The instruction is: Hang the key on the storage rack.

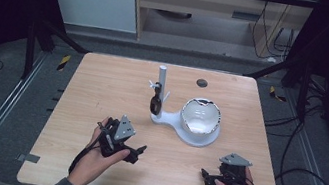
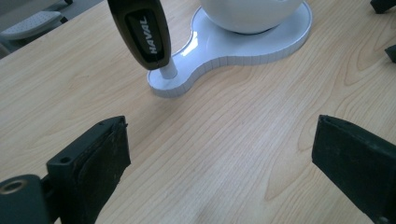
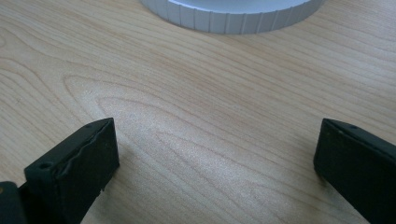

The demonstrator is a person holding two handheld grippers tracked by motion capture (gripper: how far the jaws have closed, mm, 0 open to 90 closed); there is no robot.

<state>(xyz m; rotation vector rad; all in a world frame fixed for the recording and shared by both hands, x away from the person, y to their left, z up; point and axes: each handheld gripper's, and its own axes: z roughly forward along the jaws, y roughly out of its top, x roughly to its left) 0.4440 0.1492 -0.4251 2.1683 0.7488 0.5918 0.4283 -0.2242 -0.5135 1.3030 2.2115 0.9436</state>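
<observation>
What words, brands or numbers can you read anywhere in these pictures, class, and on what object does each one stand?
"HAVAL": pale letters on the black key fob that hangs by the post of the white stand, read in the left gripper view.
In the high view the fob is too small to read.
No other text is legible on the table or the bowl.

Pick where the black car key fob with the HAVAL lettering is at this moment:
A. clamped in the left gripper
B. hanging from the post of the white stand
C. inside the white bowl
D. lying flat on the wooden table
B: the black car key fob hangs beside the upright post of the white stand, off the wooden table, while the left gripper is open and holds nothing.
</observation>
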